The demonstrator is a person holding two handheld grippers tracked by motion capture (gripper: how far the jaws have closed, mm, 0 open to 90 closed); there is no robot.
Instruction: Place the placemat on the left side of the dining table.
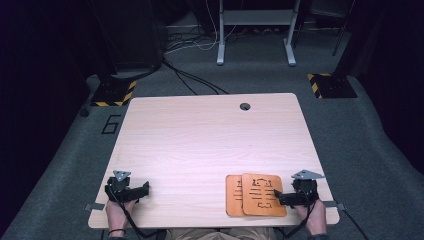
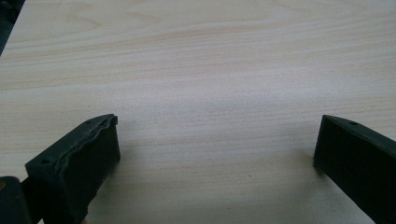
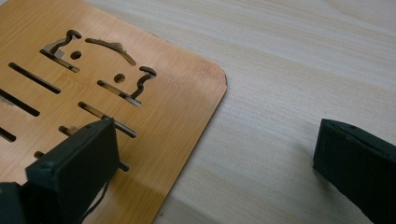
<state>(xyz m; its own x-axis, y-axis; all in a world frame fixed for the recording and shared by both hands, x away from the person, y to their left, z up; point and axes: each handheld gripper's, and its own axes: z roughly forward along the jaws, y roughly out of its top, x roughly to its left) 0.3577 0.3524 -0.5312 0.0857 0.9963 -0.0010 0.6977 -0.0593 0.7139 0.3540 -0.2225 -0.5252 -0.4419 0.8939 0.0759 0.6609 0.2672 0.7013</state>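
Note:
Two orange wooden boards with cut-out slots lie overlapped near the table's front right; the upper board (image 1: 263, 194) (image 3: 116, 79) partly covers the lower board (image 1: 233, 195). My right gripper (image 1: 286, 196) (image 3: 215, 140) is open at the upper board's right edge, its left jaw over the board and its right jaw over bare table. At the front left, my left gripper (image 1: 142, 191) (image 2: 217, 140) is open over bare tabletop with nothing between its jaws.
The light wooden table (image 1: 200, 145) has a round cable hole (image 1: 244, 106) near its far edge. On the grey carpet behind stand a white desk frame (image 1: 255, 30), cables, and two hazard-striped bases (image 1: 114, 92) (image 1: 331, 85).

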